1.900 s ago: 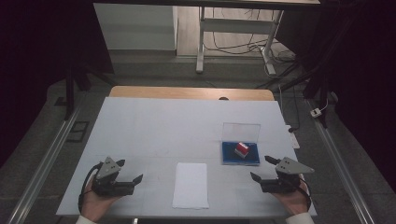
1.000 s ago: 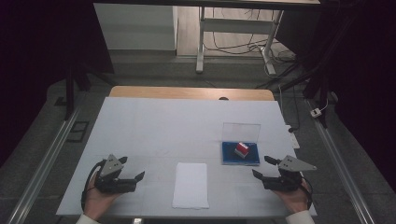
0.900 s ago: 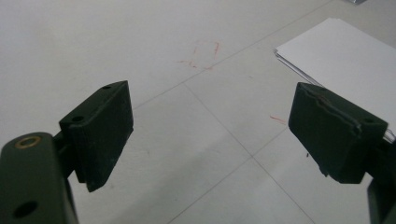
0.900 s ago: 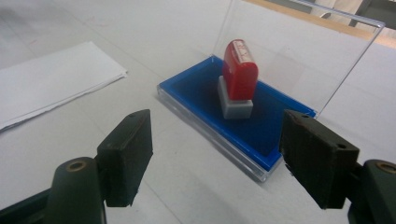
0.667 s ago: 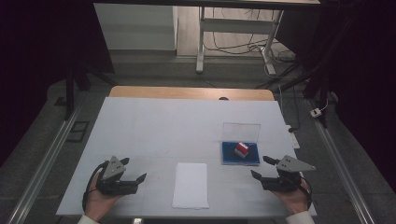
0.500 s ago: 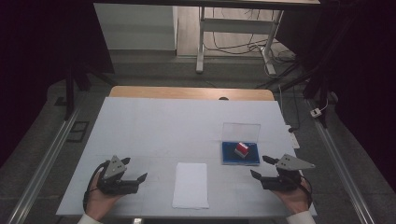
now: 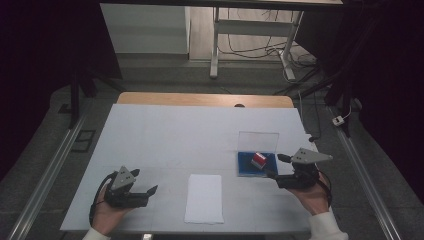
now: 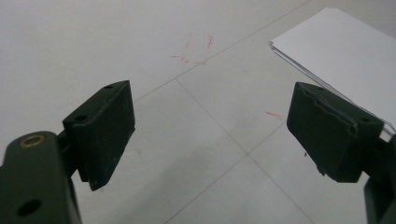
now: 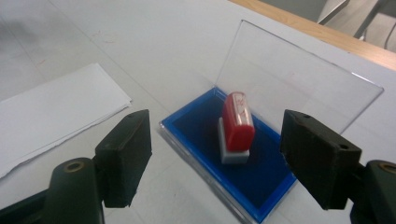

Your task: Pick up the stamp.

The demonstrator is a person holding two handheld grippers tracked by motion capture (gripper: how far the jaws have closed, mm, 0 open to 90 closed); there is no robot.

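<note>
Right gripper (image 9: 212, 154) is spread wide, empty, lined up on the red stamp (image 9: 238, 123) standing in the blue ink pad (image 9: 196, 123) at its 12 o'clock; best to close across the stamp's narrow sides. The raised clear lid (image 9: 299, 79) crowds the far side. Left gripper (image 8: 210, 130) is also wide, empty, with paper (image 8: 345, 51) at 2 o'clock.

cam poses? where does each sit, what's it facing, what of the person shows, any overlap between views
High view: above the person's side, looking forward and down on the table; both hands, left gripper, right gripper.
Left gripper view: rides the left gripper, jaws apart over bare tabletop, paper stack at right.
Right gripper view: jaws apart, facing the red stamp in the blue tray.
Shared: the paper stack appears in all three.
</note>
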